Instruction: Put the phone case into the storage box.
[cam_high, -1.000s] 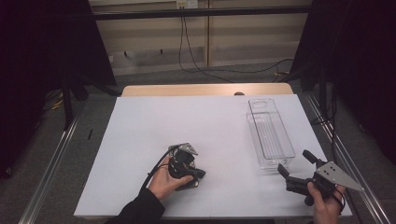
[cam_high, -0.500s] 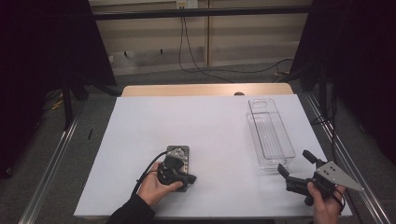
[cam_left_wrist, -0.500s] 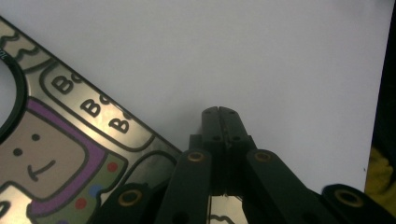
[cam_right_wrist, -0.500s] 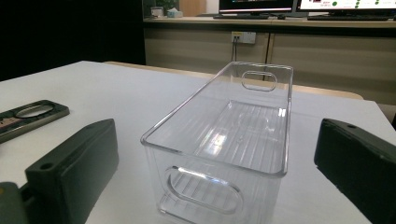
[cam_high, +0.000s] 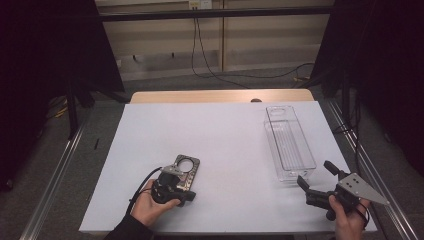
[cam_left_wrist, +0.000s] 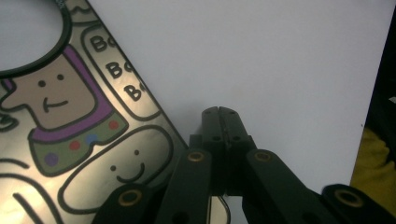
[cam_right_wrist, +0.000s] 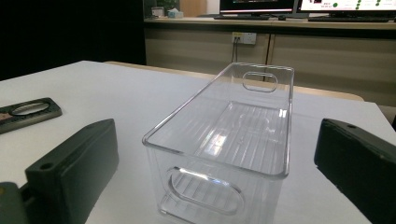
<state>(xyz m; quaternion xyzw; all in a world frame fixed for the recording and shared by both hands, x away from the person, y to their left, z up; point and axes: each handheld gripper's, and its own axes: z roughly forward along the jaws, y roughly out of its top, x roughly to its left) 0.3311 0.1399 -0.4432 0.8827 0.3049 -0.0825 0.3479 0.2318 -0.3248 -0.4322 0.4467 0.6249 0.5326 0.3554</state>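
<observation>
Left gripper (cam_left_wrist: 223, 112): your jaws are pressed together with nothing between them, tips resting on or just above the white table sheet (cam_left_wrist: 280, 56). The cartoon-printed door hanger (cam_left_wrist: 70, 116) lies flat just beside those tips, its long edge running close along the closed jaws; whether the jaws touch it cannot be told. From the high view, your left hand (cam_high: 150, 207) holds the gripper at the hanger's near end, the hanger's round hole pointing away from you.

Right gripper (cam_right_wrist: 215, 186): your jaws stand wide apart, empty, aimed at the near end wall of the clear plastic bin (cam_right_wrist: 224, 140). The bin sits between the two jaw lines but farther on, not touched. In the high view, your right gripper (cam_high: 315, 182) waits just short of the bin (cam_high: 290, 145), at the table's right side.

Progress, as judged: early. The hanger is not gripped and not lifted. It lies well apart from the bin, which is empty. If the hanger is meant for the bin, everything is left: part the left jaws, get an edge of the flat card, carry it across, drop it in. A flat card on a flat sheet may be hard to pinch.
</observation>
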